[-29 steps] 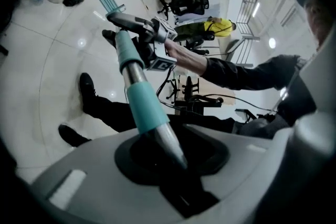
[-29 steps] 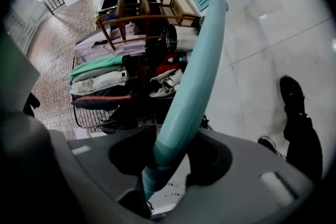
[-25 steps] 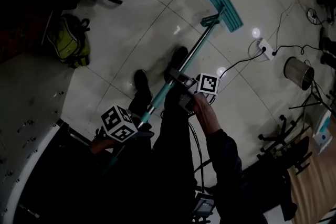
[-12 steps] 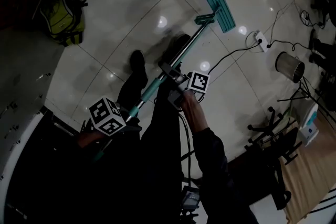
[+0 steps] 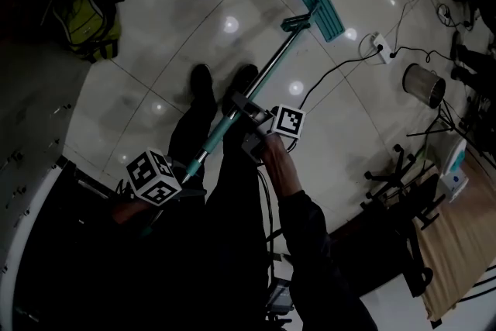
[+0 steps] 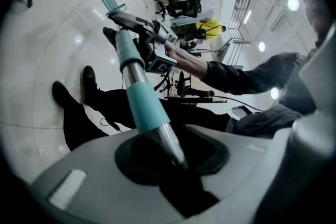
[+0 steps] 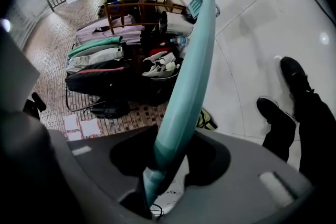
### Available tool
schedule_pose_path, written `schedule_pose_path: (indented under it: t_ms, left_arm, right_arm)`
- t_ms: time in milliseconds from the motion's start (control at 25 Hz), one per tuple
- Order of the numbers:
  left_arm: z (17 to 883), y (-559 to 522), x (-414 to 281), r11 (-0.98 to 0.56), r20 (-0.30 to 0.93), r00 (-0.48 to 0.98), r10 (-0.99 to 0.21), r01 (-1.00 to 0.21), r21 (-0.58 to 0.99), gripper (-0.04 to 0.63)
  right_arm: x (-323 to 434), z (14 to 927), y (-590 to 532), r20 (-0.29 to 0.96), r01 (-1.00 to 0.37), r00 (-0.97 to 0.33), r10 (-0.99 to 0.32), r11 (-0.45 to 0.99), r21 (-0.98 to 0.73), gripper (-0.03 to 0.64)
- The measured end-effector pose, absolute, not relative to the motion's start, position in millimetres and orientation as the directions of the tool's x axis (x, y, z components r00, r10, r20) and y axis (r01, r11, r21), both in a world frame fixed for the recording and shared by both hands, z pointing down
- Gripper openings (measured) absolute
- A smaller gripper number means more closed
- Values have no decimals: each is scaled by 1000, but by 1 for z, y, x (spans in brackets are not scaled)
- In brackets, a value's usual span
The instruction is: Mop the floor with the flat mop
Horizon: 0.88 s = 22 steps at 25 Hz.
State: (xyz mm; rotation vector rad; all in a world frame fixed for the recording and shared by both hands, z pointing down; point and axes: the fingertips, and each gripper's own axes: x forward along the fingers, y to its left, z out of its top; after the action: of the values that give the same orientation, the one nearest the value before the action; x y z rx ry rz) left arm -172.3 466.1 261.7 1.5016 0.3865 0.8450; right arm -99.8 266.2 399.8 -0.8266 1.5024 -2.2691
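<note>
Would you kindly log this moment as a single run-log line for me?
left gripper: shut on mop handle, upper end | right gripper: shut on mop handle, lower down | mop head: flat on floor, ahead of shoes

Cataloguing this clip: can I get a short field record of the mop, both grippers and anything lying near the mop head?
tool: flat mop, teal head on the floor
handle: teal-and-metal pole, slanting back to the person
left gripper: shut on the pole's upper end
right gripper: shut on the pole's teal sleeve, nearer the head
nearby: power strip, right of the head
</note>
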Motion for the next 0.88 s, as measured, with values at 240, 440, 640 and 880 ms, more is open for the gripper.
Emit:
schedule_pose_path:
  t_ms: [240, 440, 640, 880]
  left_arm:
    - [261, 472, -164, -129, 273, 674, 686, -257, 958, 130]
    - [264, 477, -153, -124, 281, 684, 674, -270, 955, 130]
    - [262, 485, -144, -127, 285, 675, 680, -275, 953, 130]
    - [259, 492, -132, -134, 292, 672, 681, -278, 951, 130]
  right_arm:
    - [-95, 401, 272, 299, -66, -797, -525, -417, -907, 156]
    - [-88, 405, 275, 294, -55, -794, -532, -419, -907, 155]
    - [-79, 402, 283, 285, -47, -798, -531, -417, -908, 153]
    - [-66, 397, 289, 279, -44, -800, -532, -412, -910, 153]
